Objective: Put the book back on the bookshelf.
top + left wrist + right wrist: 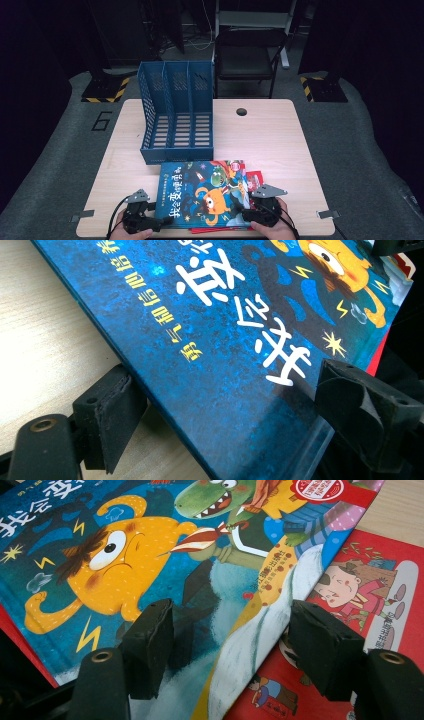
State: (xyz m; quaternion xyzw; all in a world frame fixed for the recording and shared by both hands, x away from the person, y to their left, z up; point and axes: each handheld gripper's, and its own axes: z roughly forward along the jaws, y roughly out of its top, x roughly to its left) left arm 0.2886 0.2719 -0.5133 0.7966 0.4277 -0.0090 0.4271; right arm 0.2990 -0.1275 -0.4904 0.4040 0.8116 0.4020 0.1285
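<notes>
A blue picture book (pixel 202 195) is seen lying at the near edge of the wooden table (pixel 260 135), on top of a red book (pixel 254 178) and just near of the blue file rack (pixel 176 112). Its left edge is set between the spread jaws of the left gripper (pixel 150 218), one above the cover and one below, though whether they press on it cannot be told. The right gripper (pixel 248 212) is held released over the book's right edge, its jaws wide apart and nothing clamped.
</notes>
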